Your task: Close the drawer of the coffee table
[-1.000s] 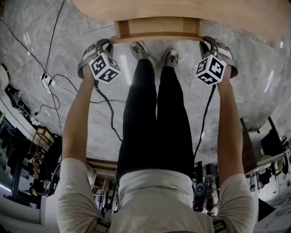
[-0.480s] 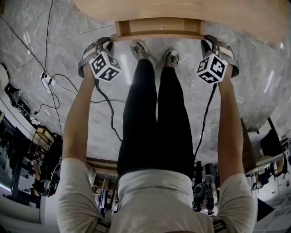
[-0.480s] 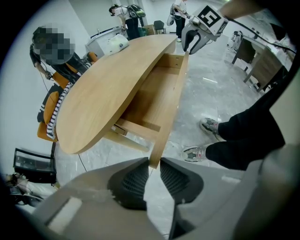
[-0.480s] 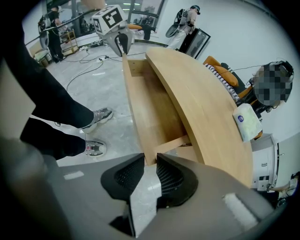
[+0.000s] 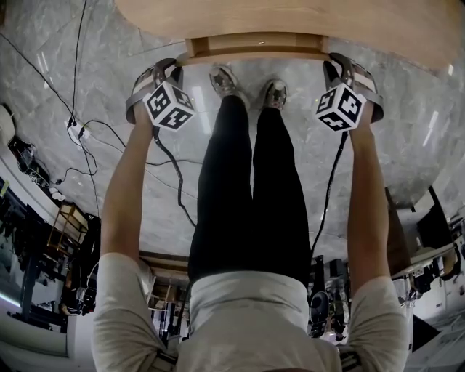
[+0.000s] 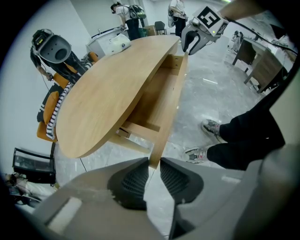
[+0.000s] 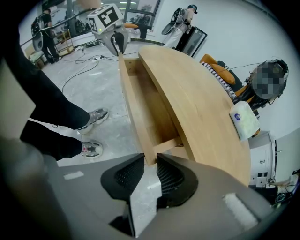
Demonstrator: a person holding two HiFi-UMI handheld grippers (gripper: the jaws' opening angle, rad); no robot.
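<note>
1. Drawer (image 5: 254, 46) of pale wood stands partly pulled out from under the oval wooden surface (image 5: 305, 18) of the coffee table. Its front board faces the person's feet, and both gripper views look into its open inside.
2. Left gripper (image 5: 175, 67) sits at the left end of the front board, pointing steeply down. Its fingers (image 6: 133, 180) are closed on the board's end, one pad against each face.
3. Right gripper (image 5: 331, 65) sits at the right end in the same way, with its fingers (image 7: 174, 180) clamped on that corner of the board.
4. Legs (image 5: 251, 182) in dark trousers stand between the two arms. The shoes (image 5: 225, 78) are just in front of the drawer on the grey marbled floor (image 5: 80, 109).
5. Cables (image 5: 87, 134) lie on the floor to the left. A white packet (image 7: 243, 119) rests on the surface near the edge away from the drawer.
</note>
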